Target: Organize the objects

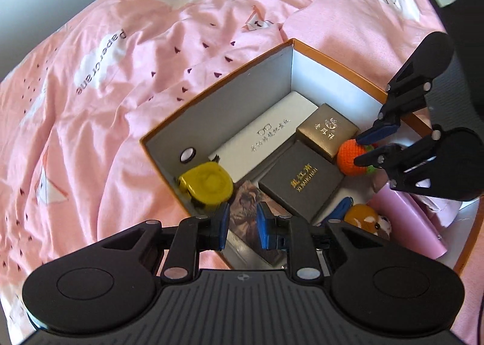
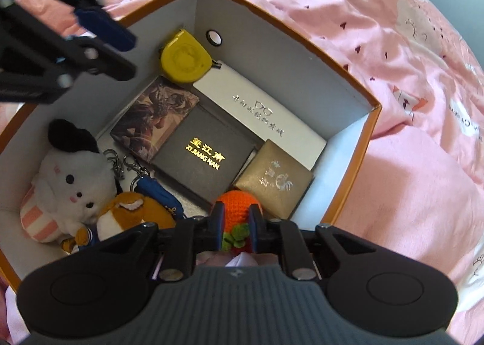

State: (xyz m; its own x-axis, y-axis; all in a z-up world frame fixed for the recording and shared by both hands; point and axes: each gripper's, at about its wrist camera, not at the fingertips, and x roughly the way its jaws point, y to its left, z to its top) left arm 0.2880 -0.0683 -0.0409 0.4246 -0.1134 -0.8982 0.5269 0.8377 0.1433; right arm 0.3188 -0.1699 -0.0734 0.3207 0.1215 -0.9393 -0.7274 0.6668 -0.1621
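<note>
An orange-rimmed box [image 1: 211, 88] [image 2: 375, 109] with white walls lies on pink bedding. Inside are a yellow tape measure [image 1: 208, 183] [image 2: 184, 57], a white glasses case [image 1: 266, 136] [image 2: 266, 115], a dark lettered box [image 1: 302, 184] [image 2: 205, 154], a gold box [image 1: 326, 130] [image 2: 275, 184] and a picture box [image 2: 151, 121]. My right gripper [image 2: 237, 219] [image 1: 364, 150] is shut on an orange crochet fruit [image 2: 237, 201] [image 1: 349, 160] beside the gold box. My left gripper [image 1: 242, 230] [image 2: 118, 51] hovers over the tape-measure end, pads slightly apart, with nothing between them.
A white plush [image 2: 69, 181], a brown plush [image 2: 130, 212] [image 1: 366, 218] and a blue keychain [image 2: 160, 193] fill the other end of the box. A pink cylinder [image 1: 405, 218] lies there too. Rumpled pink bedding [image 1: 121, 88] surrounds the box.
</note>
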